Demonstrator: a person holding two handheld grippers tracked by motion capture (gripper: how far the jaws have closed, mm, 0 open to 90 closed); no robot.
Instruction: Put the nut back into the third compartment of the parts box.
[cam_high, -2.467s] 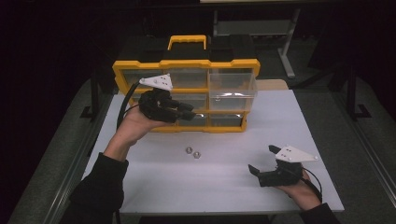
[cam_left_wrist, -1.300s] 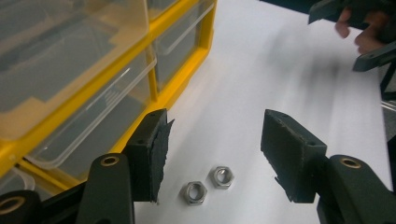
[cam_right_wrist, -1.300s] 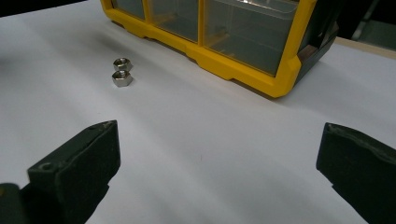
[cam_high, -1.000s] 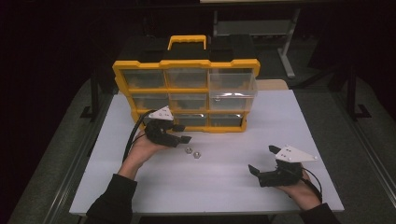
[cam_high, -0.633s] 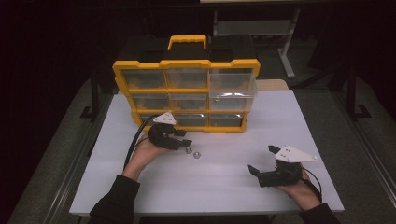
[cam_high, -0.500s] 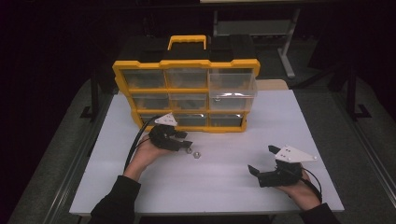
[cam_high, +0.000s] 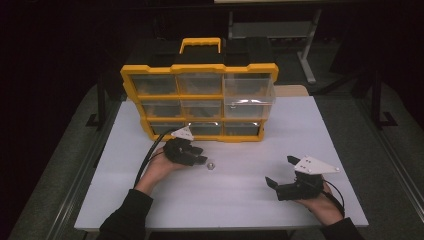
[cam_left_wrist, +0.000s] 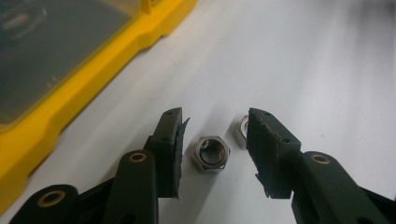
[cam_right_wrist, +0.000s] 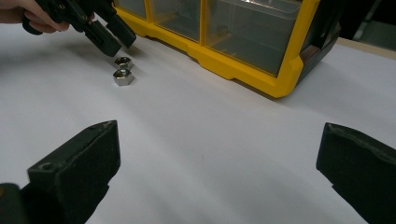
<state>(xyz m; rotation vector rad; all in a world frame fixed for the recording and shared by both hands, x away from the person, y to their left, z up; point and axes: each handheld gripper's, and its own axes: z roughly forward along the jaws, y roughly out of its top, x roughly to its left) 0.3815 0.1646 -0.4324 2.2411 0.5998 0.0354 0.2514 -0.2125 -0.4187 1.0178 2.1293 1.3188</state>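
Two steel hex nuts lie side by side on the white table (cam_high: 250, 130), in front of the yellow organiser (cam_high: 200, 70). My left gripper (cam_left_wrist: 215, 133) is low over them and its jaws have just been closing. One nut (cam_left_wrist: 211, 154) lies between the pads with a gap on each side. The second nut (cam_left_wrist: 240, 132) peeks from behind the right-hand pad and is seen on the table (cam_high: 210, 164). In the right gripper view both nuts, the far one (cam_right_wrist: 123, 62) and the near one (cam_right_wrist: 123, 77), lie under the left gripper (cam_right_wrist: 108, 36). My right gripper (cam_high: 281, 171) rests open and empty at the front right.
The organiser has clear drawers in three rows; its top right drawer (cam_high: 249, 90) is pulled out. Its yellow base (cam_left_wrist: 70, 93) runs close on the left gripper's left. A black cable (cam_high: 145, 162) trails from the left gripper. A metal stand (cam_high: 305, 45) is behind the table.
My left gripper came down from in front of the organiser's drawers to the nuts on the table and narrowed its jaws around one. The right gripper stayed still.
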